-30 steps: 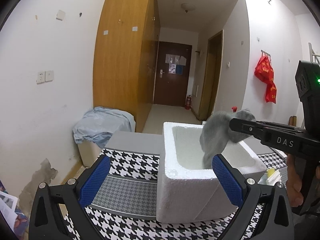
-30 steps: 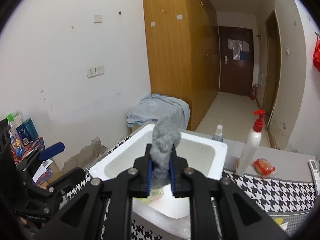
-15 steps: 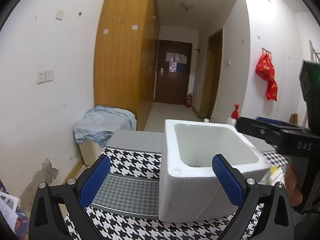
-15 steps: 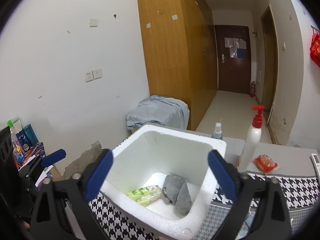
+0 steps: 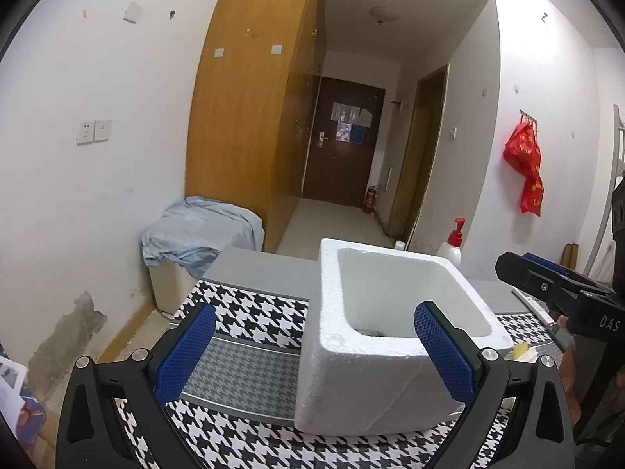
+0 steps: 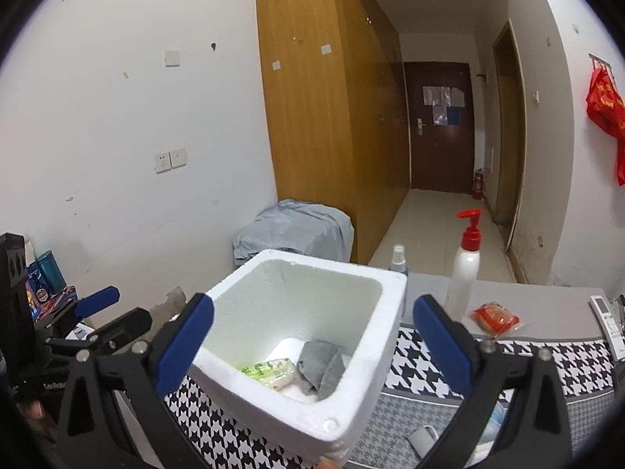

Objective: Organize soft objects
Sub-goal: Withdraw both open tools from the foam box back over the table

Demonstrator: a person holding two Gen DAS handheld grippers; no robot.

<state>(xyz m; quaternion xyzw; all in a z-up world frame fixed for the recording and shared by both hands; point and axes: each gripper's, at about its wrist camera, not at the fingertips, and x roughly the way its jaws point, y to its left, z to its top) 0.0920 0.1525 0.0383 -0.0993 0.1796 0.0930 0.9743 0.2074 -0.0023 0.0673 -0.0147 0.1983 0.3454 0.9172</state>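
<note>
A white foam box (image 6: 367,394) stands on the houndstooth tablecloth (image 6: 425,367); it also shows in the left wrist view (image 5: 336,383). Inside it lie a grey cloth (image 6: 322,367) and a green tissue pack (image 6: 269,371). My right gripper (image 6: 312,346) is open and empty, above the box's near side. My left gripper (image 5: 312,351) is open and empty, left of and in front of the box. The right gripper also shows at the right edge of the left wrist view (image 5: 554,285).
A white pump bottle with a red top (image 6: 465,269), a small spray bottle (image 6: 397,260) and a red snack packet (image 6: 495,318) stand behind the box. A remote (image 6: 605,312) lies at far right. A blue-covered bin (image 5: 203,226) sits by the wall.
My right gripper opened and let the grey cloth drop into the foam box, then drew back to the right. The left gripper stayed open and rose slightly.
</note>
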